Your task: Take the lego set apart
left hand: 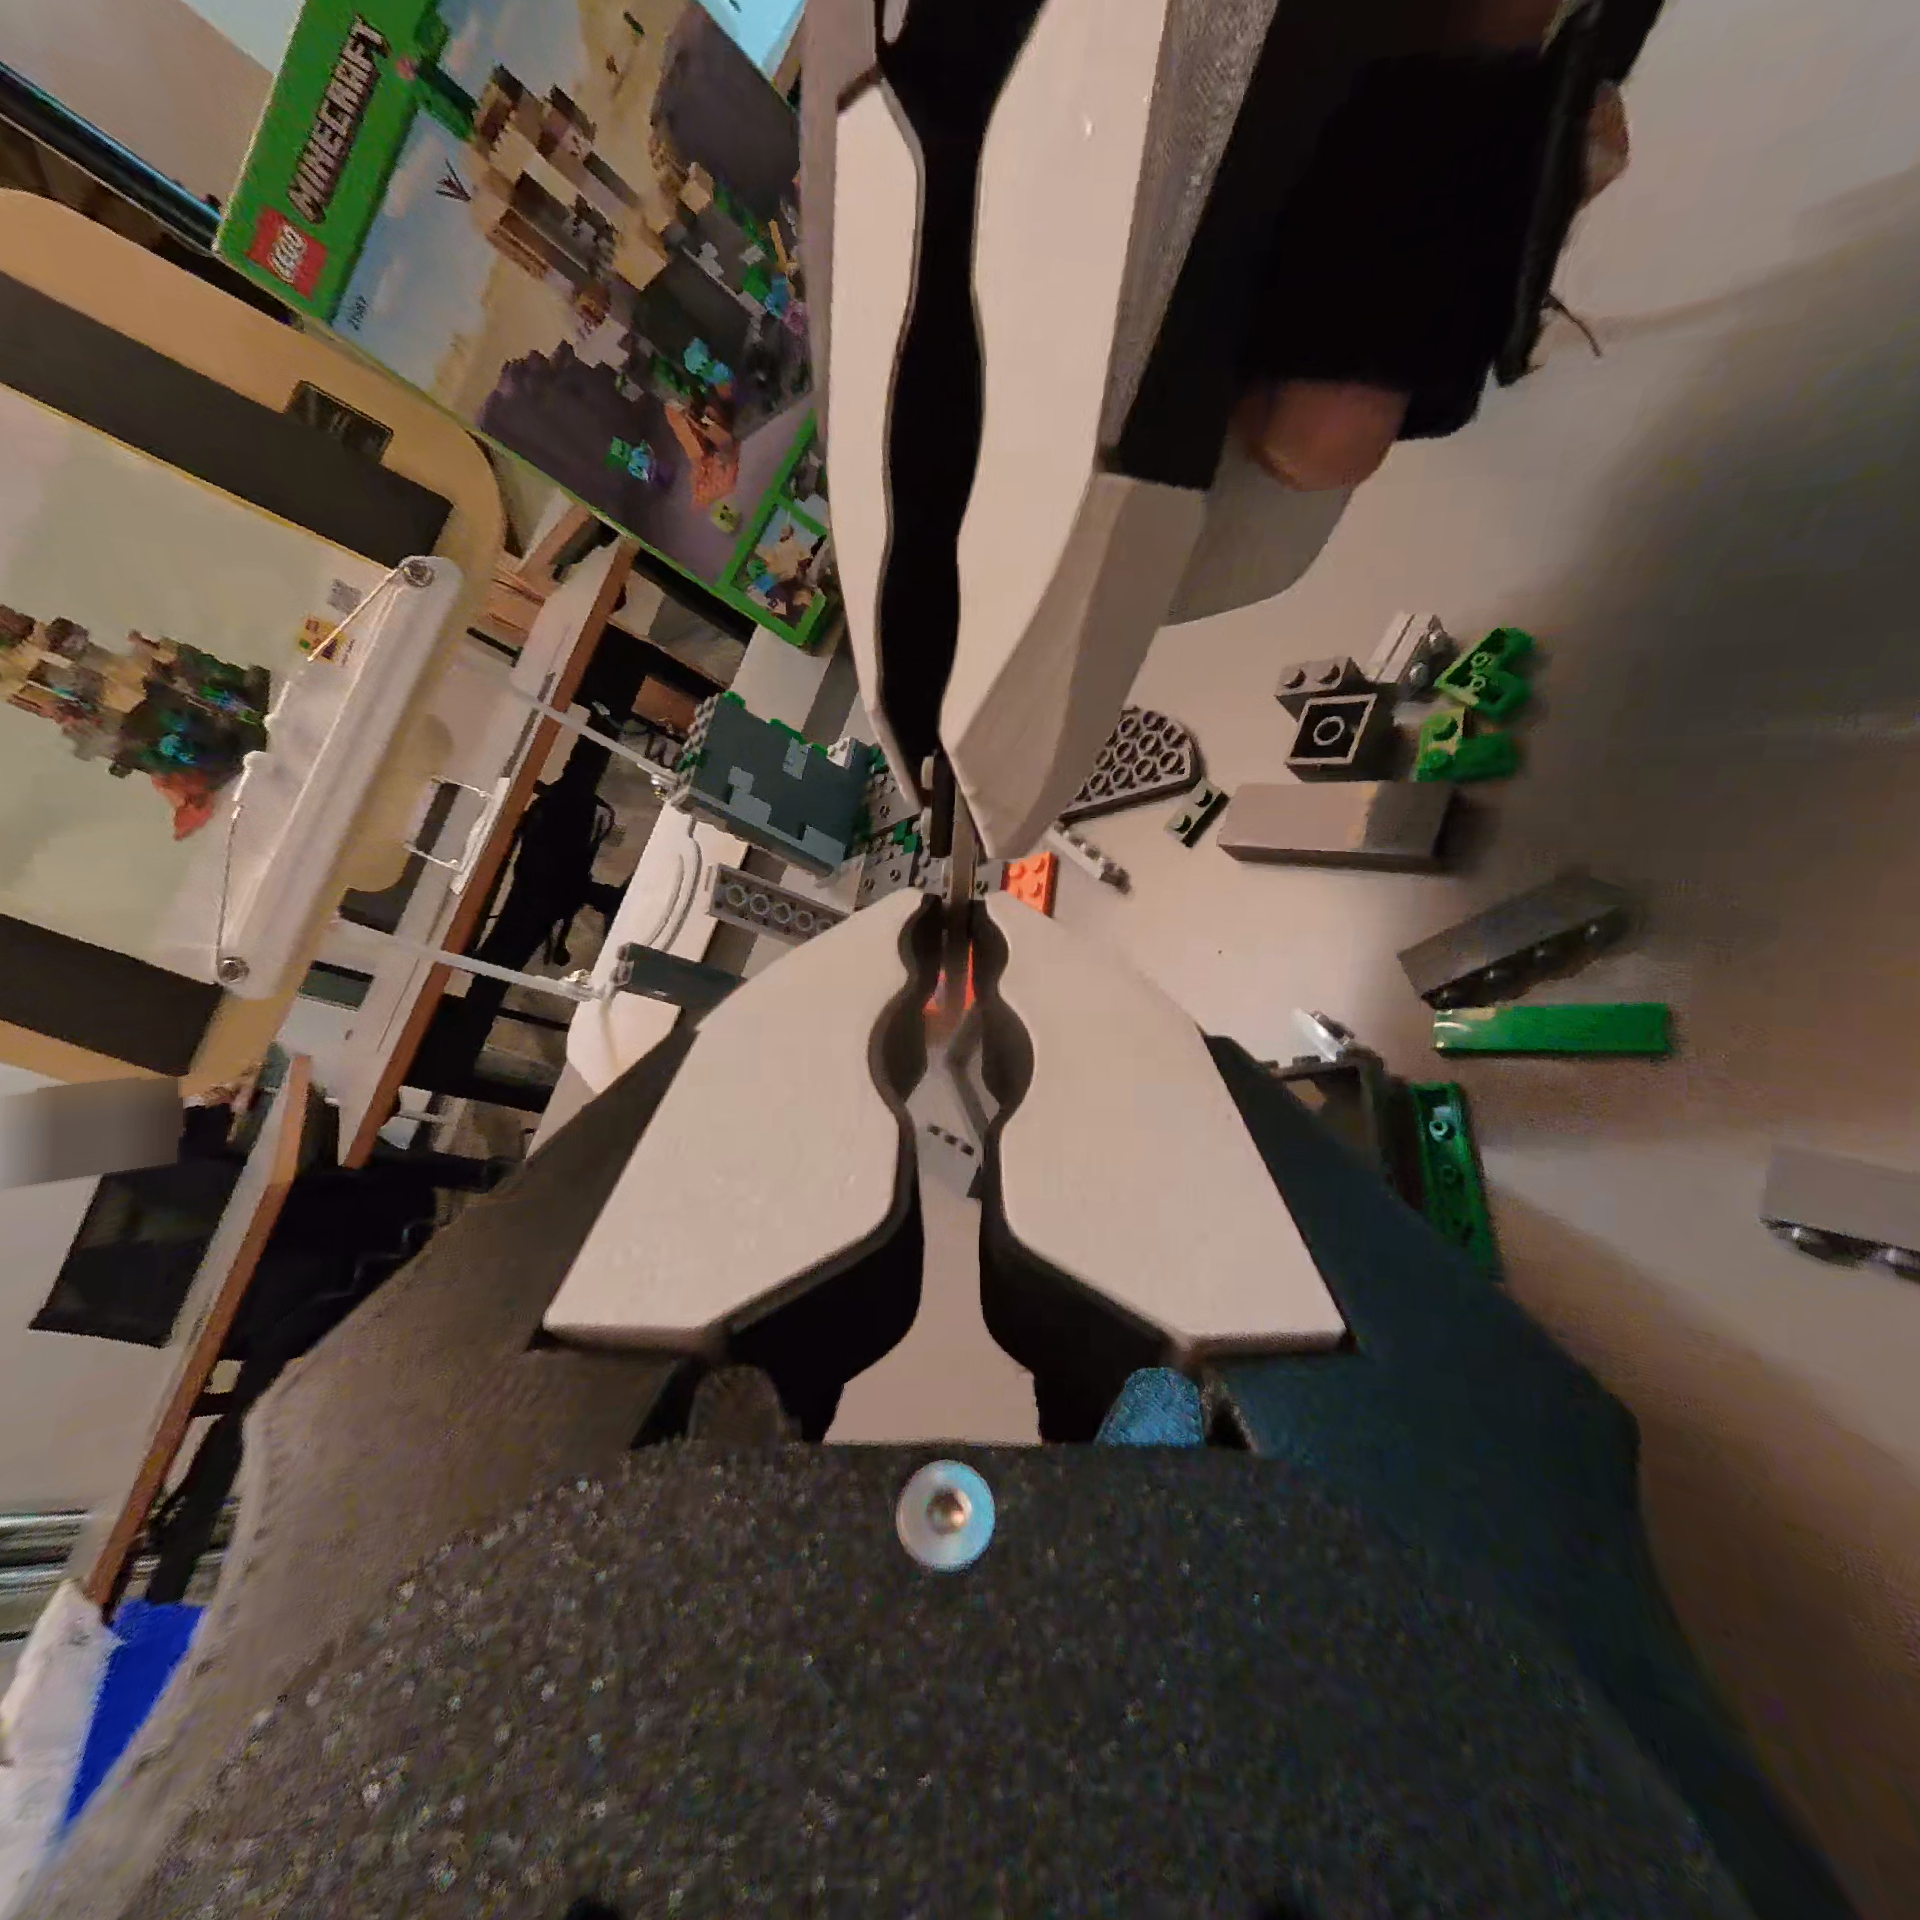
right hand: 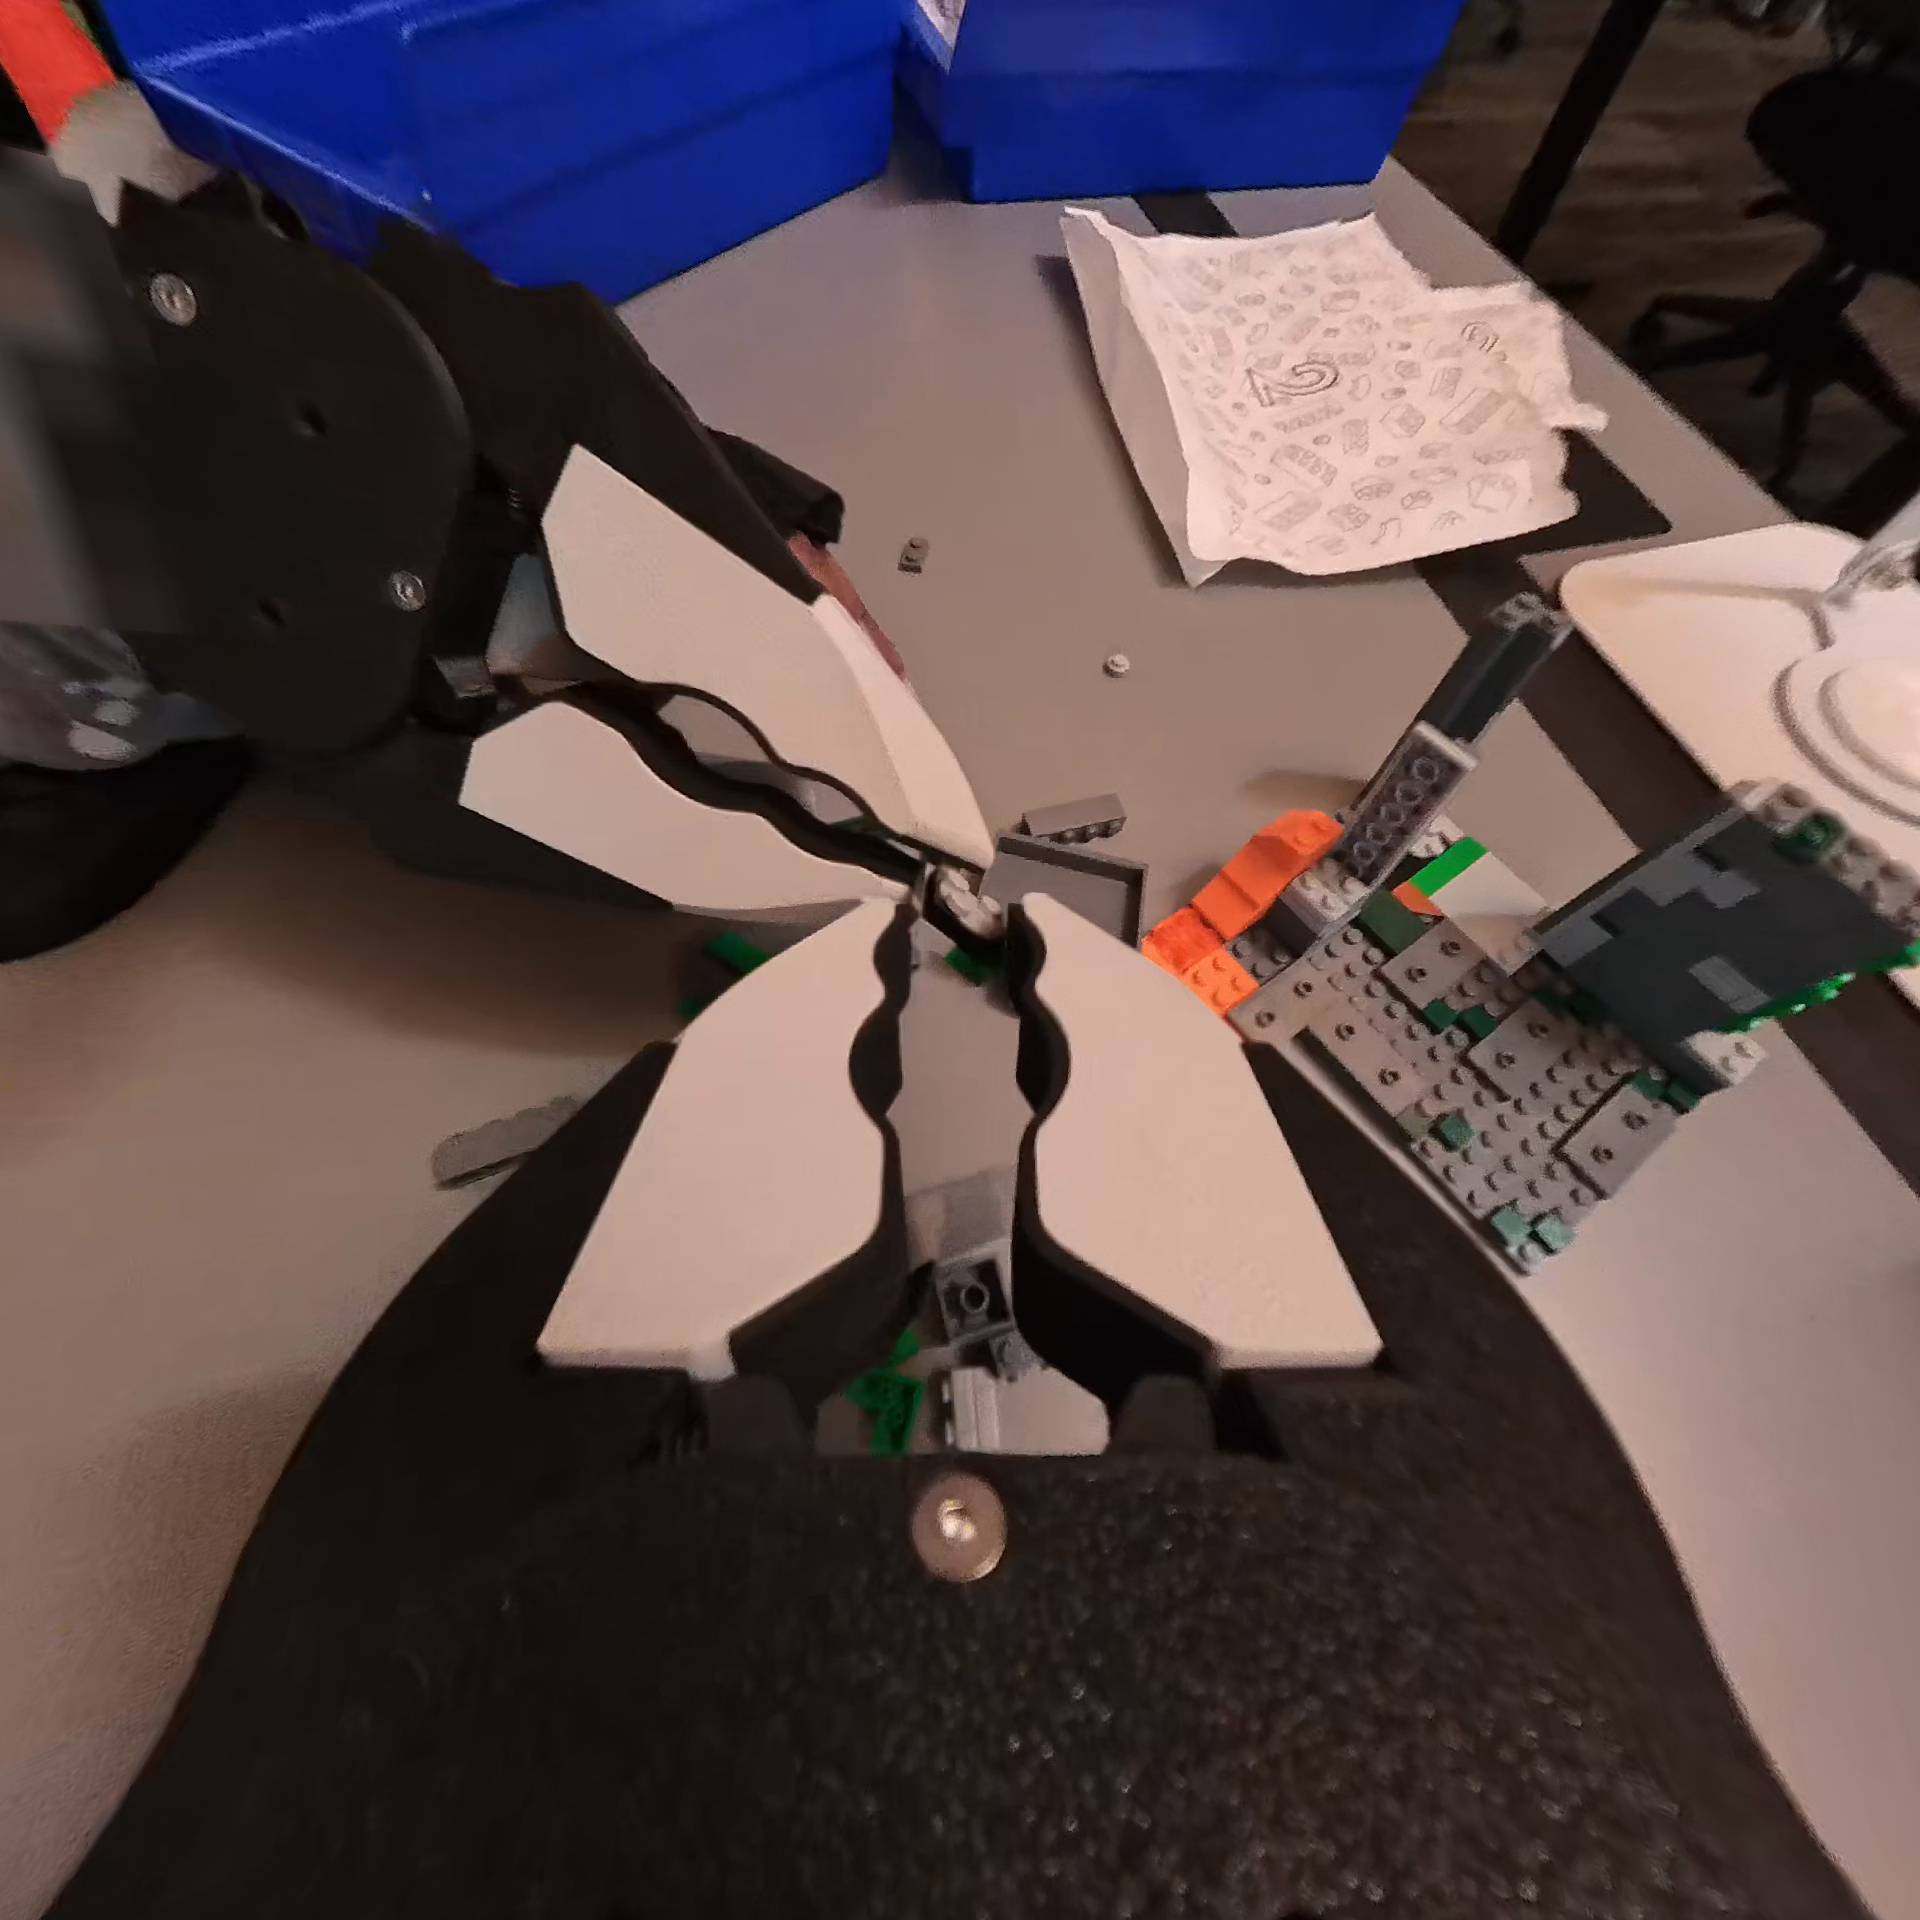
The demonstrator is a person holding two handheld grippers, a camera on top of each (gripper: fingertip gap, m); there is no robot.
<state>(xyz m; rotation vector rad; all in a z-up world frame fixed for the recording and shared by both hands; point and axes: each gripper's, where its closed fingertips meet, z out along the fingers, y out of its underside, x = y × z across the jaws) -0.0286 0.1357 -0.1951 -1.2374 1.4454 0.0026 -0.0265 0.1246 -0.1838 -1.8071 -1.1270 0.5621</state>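
Both grippers meet tip to tip above the grey table on one small grey-and-black lego piece (right hand: 968, 914), which also shows in the left wrist view (left hand: 951, 857). My left gripper (left hand: 953, 920) is shut on one end of it; it enters the right wrist view from the left (right hand: 940, 868). My right gripper (right hand: 966, 920) is shut on the other end; it comes down from the top of the left wrist view (left hand: 948, 795). The partly built lego set (right hand: 1455, 1049), a grey studded base with a dark wall and orange bricks (right hand: 1236, 894), lies to the right; it also shows in the left wrist view (left hand: 790, 779).
Loose bricks lie on the table: a green tile (left hand: 1548, 1031), grey bricks (left hand: 1335, 823), a dark wedge plate (left hand: 1143, 758), small green pieces (left hand: 1475, 707). A lego box (left hand: 520, 270), a printed paper bag (right hand: 1330, 405), blue bins (right hand: 540, 125) and a white lamp base (right hand: 1745, 675) stand around. Both grippers' tips are close together, under 4 cm apart. The partly built lego set (right hand: 1455, 1049) is about 15 cm from both grippers' fingertips.
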